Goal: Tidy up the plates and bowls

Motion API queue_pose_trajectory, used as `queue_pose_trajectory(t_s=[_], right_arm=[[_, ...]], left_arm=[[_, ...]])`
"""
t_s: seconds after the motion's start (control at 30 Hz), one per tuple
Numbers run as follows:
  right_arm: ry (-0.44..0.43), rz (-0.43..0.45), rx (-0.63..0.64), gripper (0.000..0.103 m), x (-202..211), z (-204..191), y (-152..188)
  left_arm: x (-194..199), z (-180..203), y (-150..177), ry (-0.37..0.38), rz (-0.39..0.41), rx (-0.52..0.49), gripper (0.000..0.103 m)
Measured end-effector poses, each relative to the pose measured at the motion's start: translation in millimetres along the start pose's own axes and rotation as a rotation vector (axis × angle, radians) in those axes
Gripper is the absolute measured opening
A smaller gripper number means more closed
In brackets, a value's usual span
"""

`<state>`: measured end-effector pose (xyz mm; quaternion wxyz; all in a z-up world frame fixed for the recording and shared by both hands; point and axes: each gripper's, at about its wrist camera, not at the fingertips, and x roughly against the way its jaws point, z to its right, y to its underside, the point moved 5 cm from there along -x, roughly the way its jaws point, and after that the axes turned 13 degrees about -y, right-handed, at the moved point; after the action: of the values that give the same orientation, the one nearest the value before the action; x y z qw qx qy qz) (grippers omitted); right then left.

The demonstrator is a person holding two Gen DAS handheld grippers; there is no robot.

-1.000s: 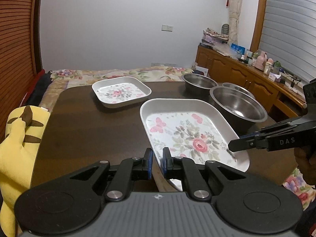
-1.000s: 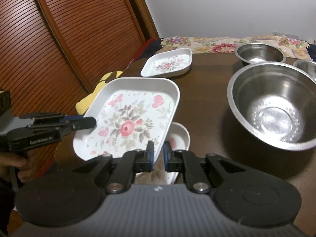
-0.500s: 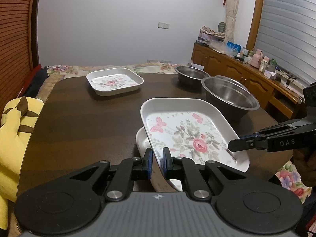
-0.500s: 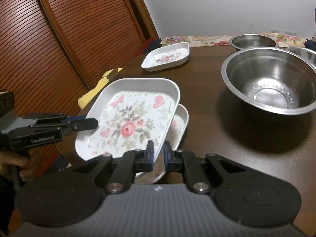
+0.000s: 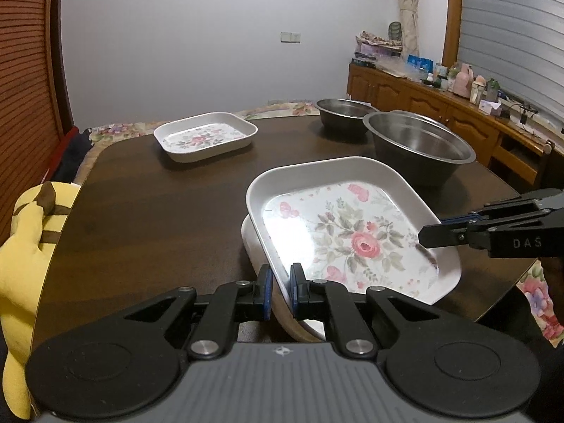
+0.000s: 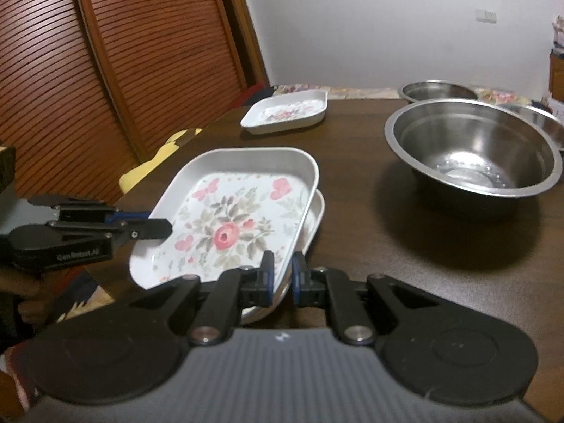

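Note:
Both grippers hold one white rectangular plate with a rose print at the near corner of the dark table. My left gripper is shut on one rim. On the opposite rim my right gripper is shut. A second white plate lies directly under it, offset, with only its edge showing. Whether the two plates touch I cannot tell. A third floral plate sits alone at the far side.
A large steel bowl stands beside the held plate. A smaller steel bowl and another steel bowl stand behind it. A yellow plush leans at the table's edge, and a wooden sideboard runs along the wall.
Both grippers have carried the floral plate downward and across. The second plate, barely visible a second ago, now shows along its edge underneath.

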<state>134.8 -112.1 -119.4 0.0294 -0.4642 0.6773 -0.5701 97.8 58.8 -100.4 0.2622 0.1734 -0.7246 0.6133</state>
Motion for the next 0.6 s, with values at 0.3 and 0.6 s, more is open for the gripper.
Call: queue_pose_trajectory(t_s=[0.3, 0.6], right_arm=[[0.033, 0.090, 0.000, 0.013, 3.2, -1.4, 12.8], [0.040, 0.122, -0.006, 0.014, 4.0, -1.4, 17.6]], left_arm=[[-0.3, 1.6, 2.4, -0.028, 0.031, -0.008, 0.013], [-6.0, -1.5, 7.9, -0.039, 0.023, 0.018, 0.013]])
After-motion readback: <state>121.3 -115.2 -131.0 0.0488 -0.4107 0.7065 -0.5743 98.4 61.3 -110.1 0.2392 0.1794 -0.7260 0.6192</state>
